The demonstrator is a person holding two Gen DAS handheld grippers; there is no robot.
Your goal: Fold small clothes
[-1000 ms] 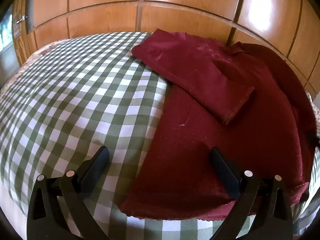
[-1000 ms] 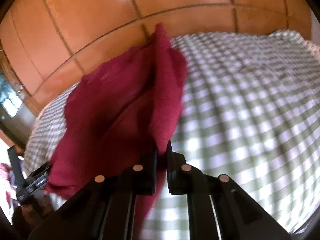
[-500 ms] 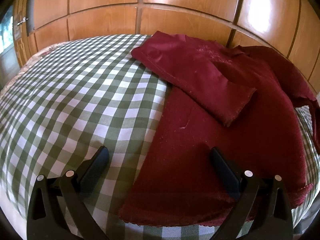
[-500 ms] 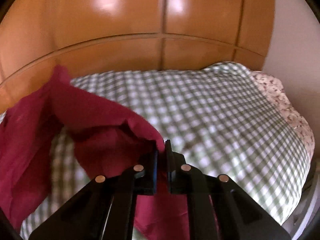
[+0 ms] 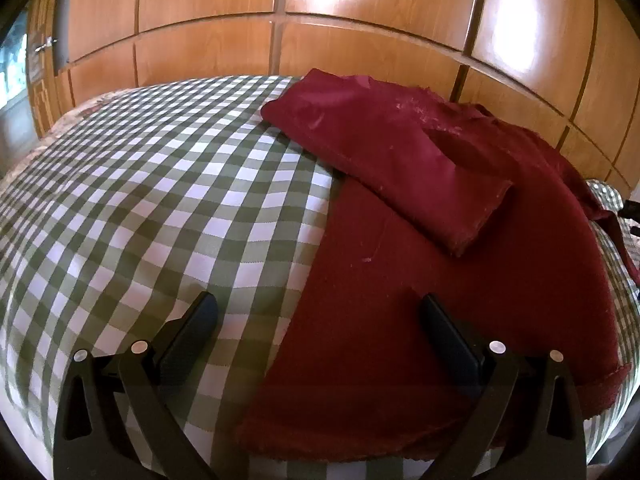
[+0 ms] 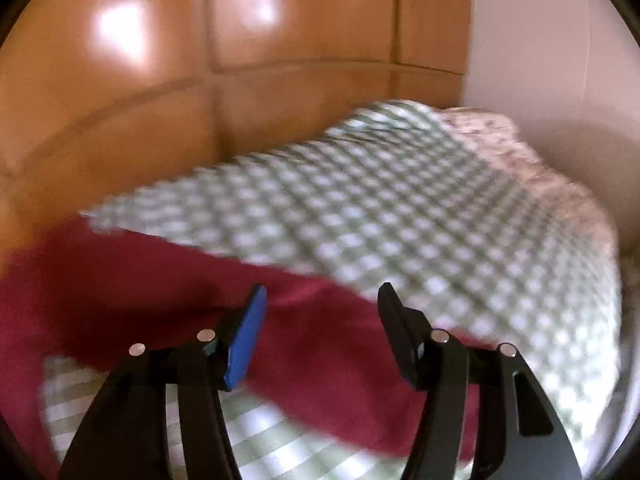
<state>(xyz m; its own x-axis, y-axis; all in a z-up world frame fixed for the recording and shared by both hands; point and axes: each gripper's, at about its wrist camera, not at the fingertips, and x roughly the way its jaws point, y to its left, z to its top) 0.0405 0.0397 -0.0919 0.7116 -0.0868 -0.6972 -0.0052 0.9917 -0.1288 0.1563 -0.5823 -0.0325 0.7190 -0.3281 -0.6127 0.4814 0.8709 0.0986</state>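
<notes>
A dark red garment (image 5: 420, 280) lies on the green-and-white checked bed cover (image 5: 160, 208), with one sleeve (image 5: 392, 152) folded across its body. My left gripper (image 5: 316, 312) hovers open over the garment's near left edge, gripping nothing. In the right wrist view the picture is blurred. There my right gripper (image 6: 322, 300) has its jaws opening, and a stretch of the red garment (image 6: 320, 344) lies below and between the fingers, free of the pads.
Glossy wooden wardrobe panels (image 5: 360, 12) stand right behind the bed. A pale wall (image 6: 560, 60) is at the right, with a floral sheet (image 6: 540, 168) at the bed's far corner. The bed's near edge runs just under both grippers.
My right gripper carried the pinched red cloth sideways across the bed, then let go as its jaws spread. The garment's right side now lies flatter. The left gripper stayed put.
</notes>
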